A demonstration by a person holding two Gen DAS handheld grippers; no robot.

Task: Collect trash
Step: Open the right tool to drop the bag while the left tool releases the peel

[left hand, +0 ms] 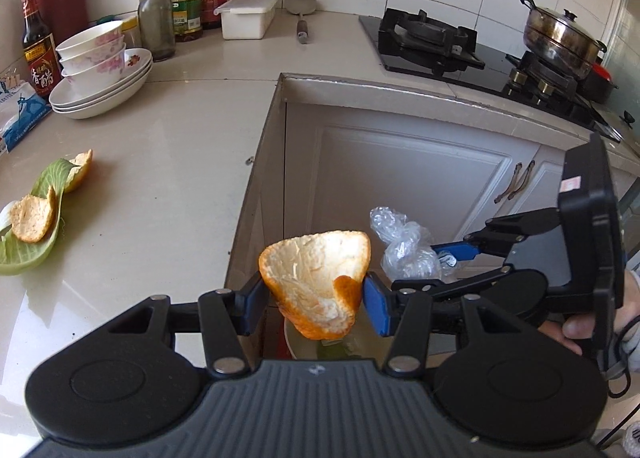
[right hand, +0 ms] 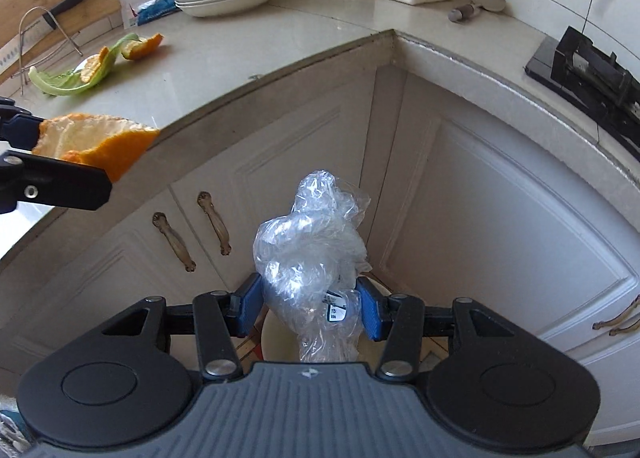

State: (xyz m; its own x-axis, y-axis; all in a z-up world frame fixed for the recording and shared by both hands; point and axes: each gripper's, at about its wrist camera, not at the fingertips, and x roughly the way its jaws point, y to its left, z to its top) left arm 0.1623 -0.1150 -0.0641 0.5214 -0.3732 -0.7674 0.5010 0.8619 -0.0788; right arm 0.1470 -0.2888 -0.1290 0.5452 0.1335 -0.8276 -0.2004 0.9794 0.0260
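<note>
Orange peel [left hand: 316, 290]: clamped between the left gripper [left hand: 316, 304] fingers, held off the tabletop [left hand: 160, 162] edge, above a pale round container [left hand: 296, 342] that is only partly visible below. Crumpled plastic bag [right hand: 310, 254]: pinched by the right gripper [right hand: 310, 308], also over a pale rim. Judgement: release step. Centre each piece over the opening before parting the fingers; the light bag may cling. Further peels [left hand: 32, 214] and a leaf [left hand: 48, 182] lie on the tabletop.
</note>
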